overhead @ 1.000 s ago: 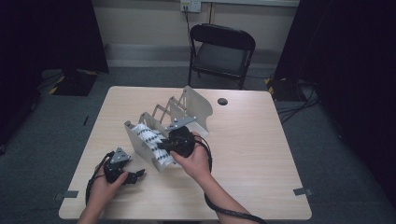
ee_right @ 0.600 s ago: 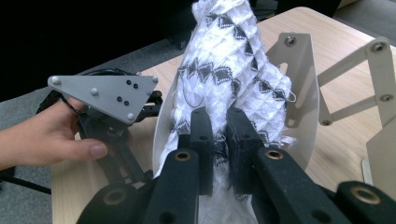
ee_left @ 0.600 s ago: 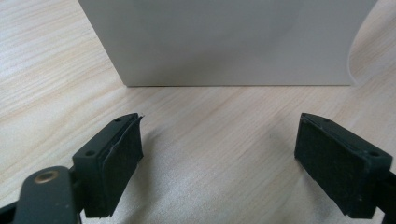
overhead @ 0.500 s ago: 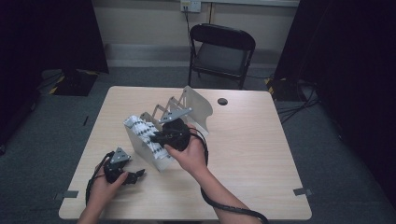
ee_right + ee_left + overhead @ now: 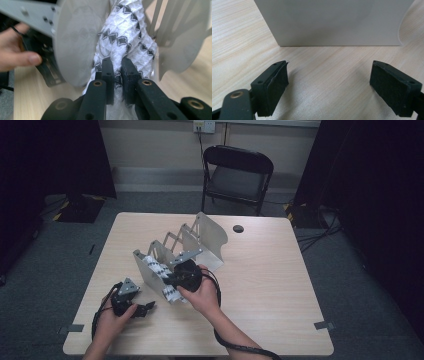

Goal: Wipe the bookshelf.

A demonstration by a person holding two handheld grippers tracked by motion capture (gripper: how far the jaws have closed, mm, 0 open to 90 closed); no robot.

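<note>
The right gripper (image 5: 117, 75) is clamped on a white cloth with black diamonds (image 5: 125, 42), which sits between two plates of the grey metal rack (image 5: 200, 237) just ahead of it. The left gripper (image 5: 329, 82), jaws wide apart, rests on the wooden table (image 5: 324, 75) facing the rack's end plate (image 5: 332, 22).

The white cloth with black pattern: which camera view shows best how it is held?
The right gripper view. There the right gripper pinches the white cloth between its pads, beside a rack plate. The high view shows the cloth small, in the rack's slot. The left gripper view faces the rack's plain wall.
</note>
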